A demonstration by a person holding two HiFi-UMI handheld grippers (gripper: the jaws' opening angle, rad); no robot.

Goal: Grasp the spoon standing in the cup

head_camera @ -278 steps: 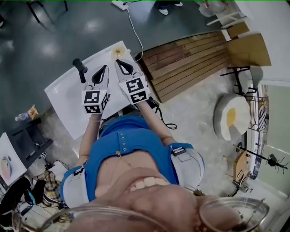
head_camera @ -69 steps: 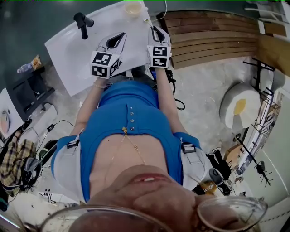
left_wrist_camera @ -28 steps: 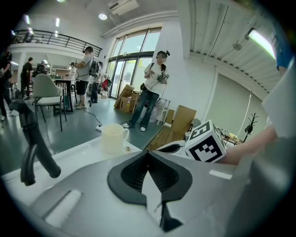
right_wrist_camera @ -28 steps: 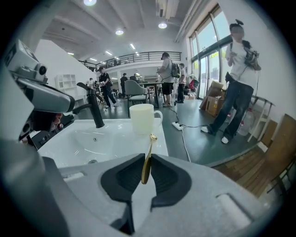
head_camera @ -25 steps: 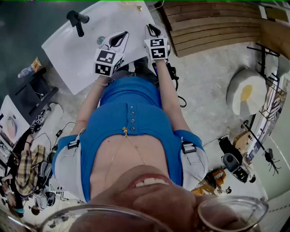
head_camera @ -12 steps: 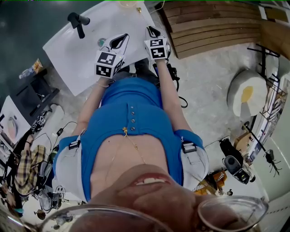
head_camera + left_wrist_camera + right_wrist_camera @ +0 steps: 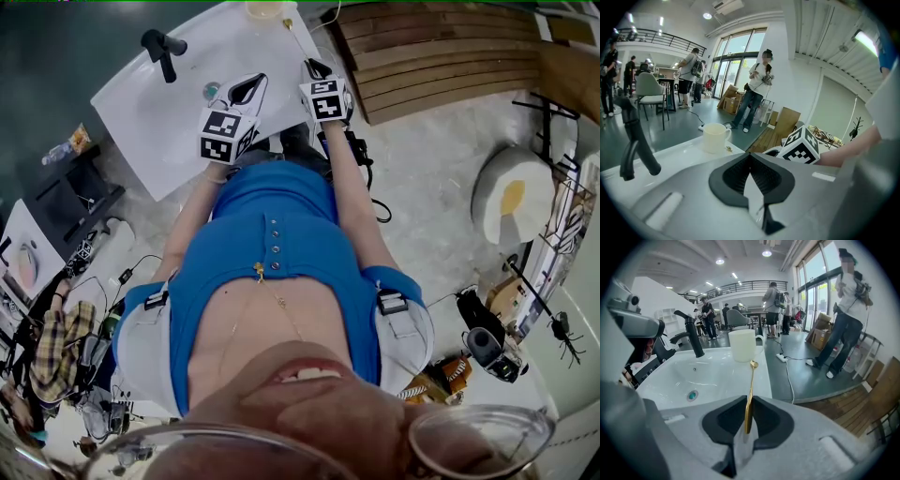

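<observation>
A slim gold spoon (image 7: pixel 751 385) sticks forward and slightly up out of my right gripper (image 7: pixel 748 404), whose dark pads are shut on its handle. Its small bowl (image 7: pixel 753 364) hangs just short of the cream cup (image 7: pixel 742 345), which stands on the far rim of the white sink (image 7: pixel 717 376). The spoon is outside the cup. In the head view the right gripper (image 7: pixel 310 66) is at the sink's right edge, with the cup (image 7: pixel 264 9) beyond it. My left gripper (image 7: pixel 750 157) is shut and empty over the basin, and the cup (image 7: pixel 714 137) stands ahead of it.
A black faucet (image 7: pixel 696 338) rises at the back left of the basin, above a round drain (image 7: pixel 692 394). Wooden planks (image 7: pixel 441 56) lie on the floor right of the sink. Several people (image 7: pixel 757 89) stand in the hall beyond, and a cable (image 7: pixel 790 376) runs across the floor.
Over the last second nothing has visibly changed; both grippers hold their places. Since the oldest frame the right gripper has drawn back from the cup with the spoon in it.
</observation>
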